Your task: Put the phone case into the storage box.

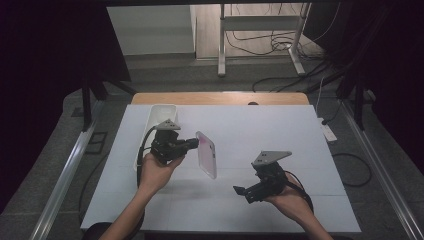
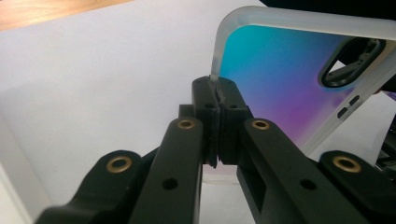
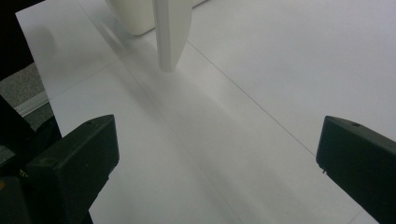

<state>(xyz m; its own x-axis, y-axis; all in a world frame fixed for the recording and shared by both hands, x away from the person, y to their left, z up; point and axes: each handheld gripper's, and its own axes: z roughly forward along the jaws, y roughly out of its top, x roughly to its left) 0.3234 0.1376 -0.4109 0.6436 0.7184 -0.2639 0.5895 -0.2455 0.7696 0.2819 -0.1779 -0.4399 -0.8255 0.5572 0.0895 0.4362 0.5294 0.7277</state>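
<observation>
A phone case (image 1: 207,154) with a clear rim and a blue-to-purple back hangs above the white table top (image 1: 260,125), held by its edge. My left gripper (image 1: 194,143) is shut on that rim; in the left gripper view the case (image 2: 280,79) rises to the right of the pinching jaws (image 2: 217,95), its camera cutout at upper right. My right gripper (image 1: 242,192) is held low at the front right, apart from the case, jaws wide open with nothing between them. In the right gripper view the case (image 3: 172,32) stands edge-on, far ahead of the gripper (image 3: 217,154).
A white rectangular bin (image 1: 160,120) stands at the back left of the table, behind the left hand; it also shows as the bin (image 3: 133,16) in the right gripper view. A wooden strip (image 1: 220,98) runs along the far edge. Cables and a metal stand lie on the floor beyond.
</observation>
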